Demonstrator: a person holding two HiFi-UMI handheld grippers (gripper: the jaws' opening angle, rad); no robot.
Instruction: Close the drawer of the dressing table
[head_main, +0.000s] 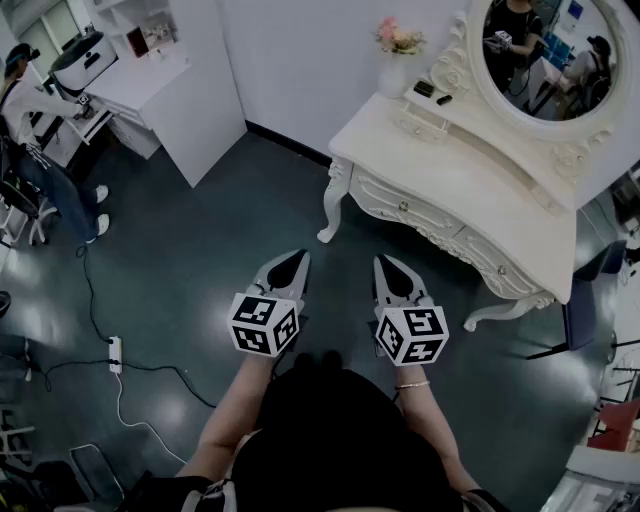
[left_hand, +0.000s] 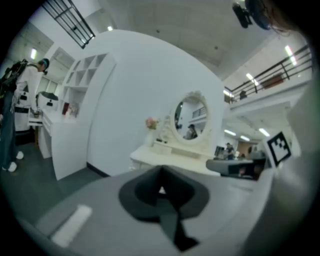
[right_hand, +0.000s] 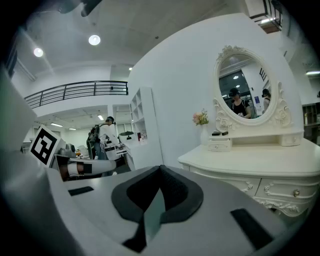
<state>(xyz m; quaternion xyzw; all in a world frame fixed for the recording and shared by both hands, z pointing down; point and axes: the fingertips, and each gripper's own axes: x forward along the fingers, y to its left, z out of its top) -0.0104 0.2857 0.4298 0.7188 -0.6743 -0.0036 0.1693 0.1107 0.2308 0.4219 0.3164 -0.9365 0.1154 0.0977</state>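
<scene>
While the left gripper (head_main: 299, 257) and right gripper (head_main: 385, 262) hang closed and empty, dressing table (head_main: 470, 185) just ahead across dark floor (head_main: 250, 200), power strip (head_main: 114, 352) lying off left

White power strip (head_main: 114, 353) on floor (head_main: 250, 215)

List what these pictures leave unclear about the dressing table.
- Whether any drawer of the dressing table stands ajar: head view looks too steeply down; right gripper view cuts the fronts at its edge.
- The dark things by the mirror: too small in every view.
- The table's right end, left gripper view: behind the right gripper.
</scene>
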